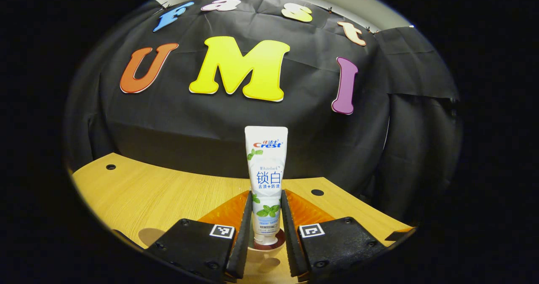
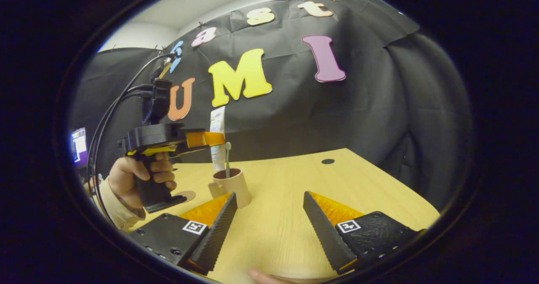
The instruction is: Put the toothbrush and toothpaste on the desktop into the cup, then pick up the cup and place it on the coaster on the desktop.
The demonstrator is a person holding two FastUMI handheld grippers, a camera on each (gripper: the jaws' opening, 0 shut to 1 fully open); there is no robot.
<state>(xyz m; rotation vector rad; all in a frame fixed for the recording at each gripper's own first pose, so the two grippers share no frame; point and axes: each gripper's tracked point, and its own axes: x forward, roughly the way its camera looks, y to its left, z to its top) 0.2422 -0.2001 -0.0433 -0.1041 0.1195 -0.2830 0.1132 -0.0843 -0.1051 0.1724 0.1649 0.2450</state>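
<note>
Toothpaste (image 1: 266,179), pinched upright in the left claw (image 1: 266,216) at centre frame above the cup (image 2: 230,186), could snag the toothbrush (image 2: 228,157) already inside and tip it; right claw (image 2: 269,216) gapes wide.

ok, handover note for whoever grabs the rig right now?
Left gripper: shut on the toothpaste, held upright over the cup, cap end at the rim.
Right gripper: open, holding nothing, above the desktop.
Done: toothbrush stands in the cup.
Left: release the toothpaste into the cup, then move the cup onto the coaster, which lies beside it.
</note>
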